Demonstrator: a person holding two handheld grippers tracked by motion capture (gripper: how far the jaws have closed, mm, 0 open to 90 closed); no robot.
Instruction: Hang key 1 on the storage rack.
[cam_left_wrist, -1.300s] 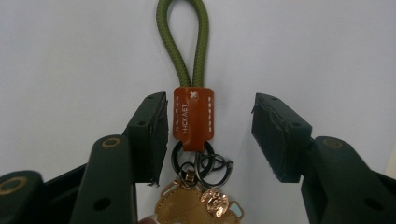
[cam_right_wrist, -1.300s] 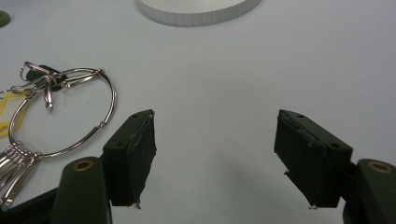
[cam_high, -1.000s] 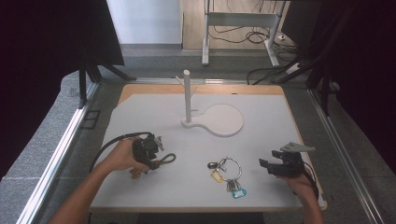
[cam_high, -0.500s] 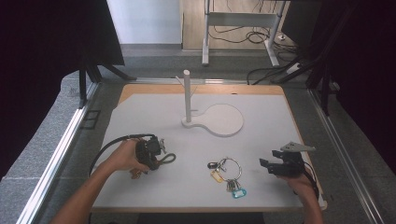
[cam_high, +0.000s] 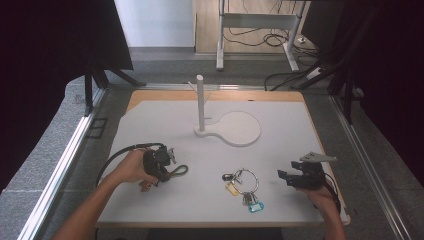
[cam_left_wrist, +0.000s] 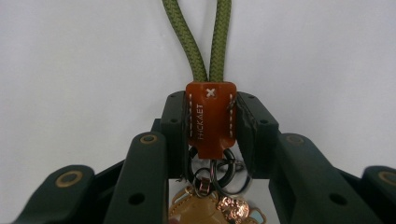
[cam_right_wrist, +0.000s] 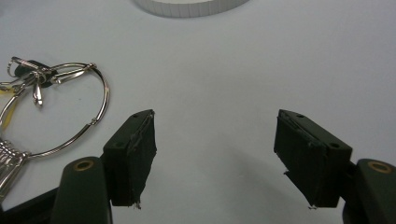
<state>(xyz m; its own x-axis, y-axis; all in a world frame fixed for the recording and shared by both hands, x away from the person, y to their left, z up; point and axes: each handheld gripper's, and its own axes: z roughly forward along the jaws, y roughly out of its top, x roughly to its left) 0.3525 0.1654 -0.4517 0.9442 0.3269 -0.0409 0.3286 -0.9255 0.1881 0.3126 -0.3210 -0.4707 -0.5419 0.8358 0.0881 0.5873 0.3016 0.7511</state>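
At the near left of the table (cam_high: 150, 125), your left gripper (cam_left_wrist: 211, 122) pinches the leather tab (cam_left_wrist: 210, 116) of the green cord keychain (cam_high: 176, 171), a light, floppy thing probably best held there, while your right gripper (cam_right_wrist: 215, 154) waits wide open.

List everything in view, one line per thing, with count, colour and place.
lanyard keychain: one, olive-green cord with an orange leather tab and metal rings, near left of the board, clamped at the tab.
key ring: one, silver ring with keys and yellow and blue tags, near centre.
peg stand: one, white post on a round white base, far centre.
board: one, white, on the table.
left hand-held gripper: one, black, shut on the tab.
right hand-held gripper: one, black, open, right of the key ring.
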